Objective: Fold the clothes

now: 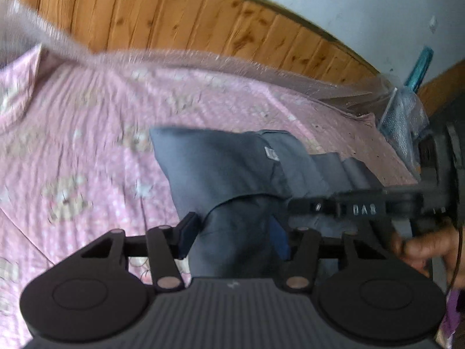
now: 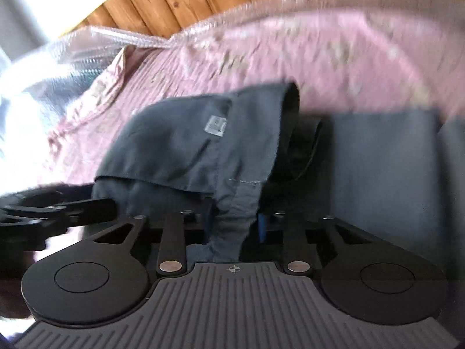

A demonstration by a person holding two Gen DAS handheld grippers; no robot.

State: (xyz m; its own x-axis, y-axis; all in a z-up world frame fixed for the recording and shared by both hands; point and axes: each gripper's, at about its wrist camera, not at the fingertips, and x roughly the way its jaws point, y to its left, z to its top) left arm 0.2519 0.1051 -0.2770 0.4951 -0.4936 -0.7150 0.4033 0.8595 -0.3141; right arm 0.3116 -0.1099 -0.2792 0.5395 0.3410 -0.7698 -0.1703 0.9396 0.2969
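Nearest in the left wrist view, the left gripper has its fingers pinched on a bunch of the grey garment, cloth filling the gap between them. In the right wrist view the right gripper is the same: fingers closed narrow on a gathered strip of the garment's hem or waistband, stitching visible just above the grip. Both hold the same garment, lifted off the bed with part of it draped forward. The two grippers are close together; the right one shows at the right edge of the left view, with the person's hand on it.

Beyond the grip, the garment's body sags down onto the pink bedsheet, a white label facing up. Further on, a clear plastic sheet lies along the far edge of the bed, then the wooden headboard and wall.

Both views are motion-blurred, so the pull looks fast.

Risks, as I judge them:
- bunched grips may slip, dropping one corner and skewing the fold
- holding gathered cloth rather than a flat edge could leave creases or an uneven fold line
- the trailing part may drag and double under itself on the sheet
- grippers this close could bump
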